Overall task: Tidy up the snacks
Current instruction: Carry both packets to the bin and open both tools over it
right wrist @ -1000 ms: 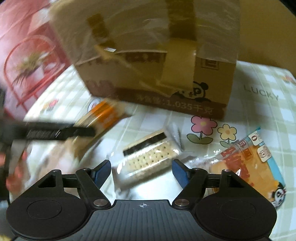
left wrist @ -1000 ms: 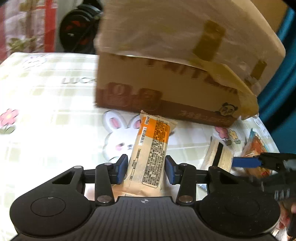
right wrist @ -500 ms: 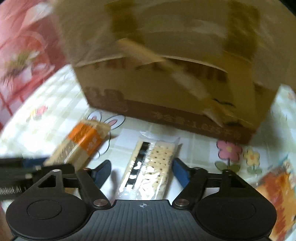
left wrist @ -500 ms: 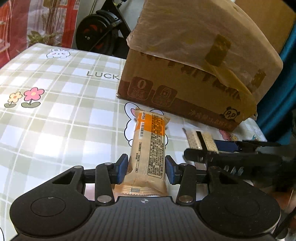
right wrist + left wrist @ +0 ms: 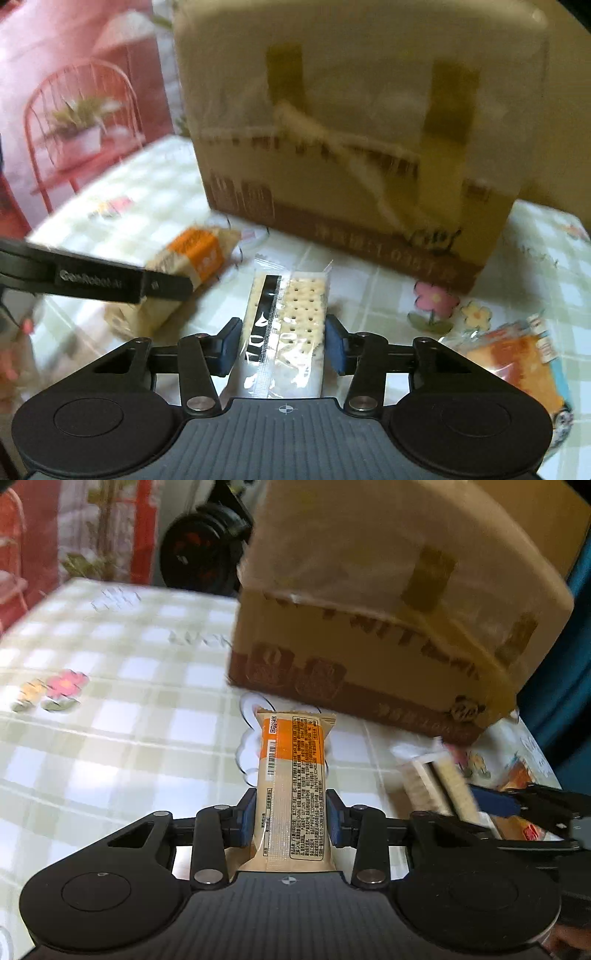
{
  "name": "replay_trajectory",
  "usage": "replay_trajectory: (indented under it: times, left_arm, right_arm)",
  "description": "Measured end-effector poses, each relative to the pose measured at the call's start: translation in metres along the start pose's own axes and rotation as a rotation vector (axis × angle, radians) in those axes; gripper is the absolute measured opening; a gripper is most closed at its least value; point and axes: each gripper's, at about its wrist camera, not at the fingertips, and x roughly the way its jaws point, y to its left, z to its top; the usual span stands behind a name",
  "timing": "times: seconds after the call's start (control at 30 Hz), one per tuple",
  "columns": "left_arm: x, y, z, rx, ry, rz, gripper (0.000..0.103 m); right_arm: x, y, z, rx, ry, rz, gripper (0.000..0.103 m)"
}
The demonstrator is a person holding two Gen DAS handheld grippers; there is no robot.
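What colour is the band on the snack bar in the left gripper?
Orange, across the beige wrapped snack bar clamped in the left gripper; clearest in the left wrist view.

Two low wrist views close over the checked tablecloth (image 5: pixel 110 716), side by side, both facing the taped brown cardboard box (image 5: pixel 354 147)

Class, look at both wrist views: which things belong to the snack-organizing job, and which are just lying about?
Part of the job:
- orange-banded snack bar, clamped in the left hand-held gripper
- cracker pack, between the right hand-held gripper pads
- orange snack packet
- cardboard box

Lying about:
- checked tablecloth
- red chair
- black wheel
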Motion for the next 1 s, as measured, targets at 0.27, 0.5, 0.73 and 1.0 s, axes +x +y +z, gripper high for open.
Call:
replay_trajectory:
  times: [0.27, 0.5, 0.73, 1.0]
  left_arm:
    - [-0.074, 0.003, 0.024, -0.039, -0.201, 0.024, 0.039]
    - [-0.122, -0.018, 0.077, 0.043, -0.369, 0.039, 0.039]
    - [-0.108, -0.06, 0.149, 0.145, -0.437, 0.021, 0.039]
    - [-0.038, -0.086, 0.204, 0.167, -0.325, 0.074, 0.039]
  right_arm:
    - [-0.055, -0.001, 0.034, -0.044, -0.198, 0.107, 0.044]
    - [-0.084, -0.018, 0.105, -0.08, -0.376, 0.112, 0.044]
    - [-0.082, -0.064, 0.174, -0.068, -0.455, 0.021, 0.044]
    - [-0.021, -0.102, 0.206, -0.016, -0.337, -0.055, 0.044]
